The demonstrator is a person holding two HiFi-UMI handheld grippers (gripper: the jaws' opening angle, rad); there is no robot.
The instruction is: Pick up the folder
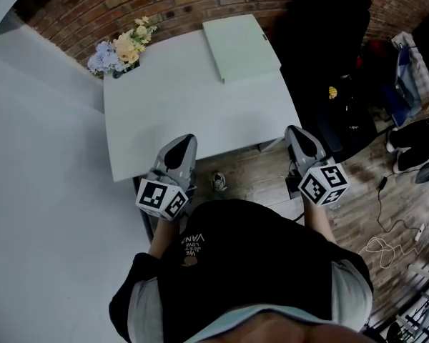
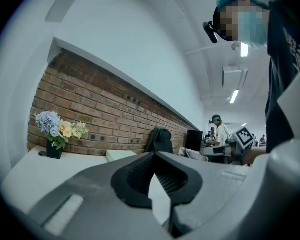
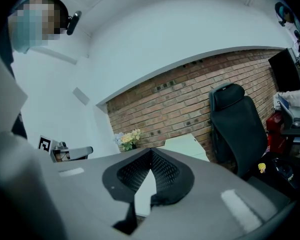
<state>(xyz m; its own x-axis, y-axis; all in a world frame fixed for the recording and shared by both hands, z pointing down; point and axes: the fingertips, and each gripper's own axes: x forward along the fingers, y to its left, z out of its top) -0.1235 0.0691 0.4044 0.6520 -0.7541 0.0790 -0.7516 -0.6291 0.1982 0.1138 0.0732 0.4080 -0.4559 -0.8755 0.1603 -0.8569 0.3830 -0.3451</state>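
A pale green folder (image 1: 240, 47) lies flat at the far right corner of the white table (image 1: 171, 113), against the brick wall. It shows small in the left gripper view as folder (image 2: 121, 155) and in the right gripper view as folder (image 3: 186, 145). My left gripper (image 1: 184, 143) hovers over the table's near edge, jaws shut and empty. My right gripper (image 1: 294, 133) is held just off the table's near right corner, over the floor, also shut with nothing in it. Both point toward the wall, well short of the folder.
A vase of flowers (image 1: 123, 48) stands at the table's far left corner. A black office chair (image 1: 327, 27) sits right of the table. Bags, shoes and cables (image 1: 397, 227) litter the wooden floor at the right. Other people stand far off in the left gripper view.
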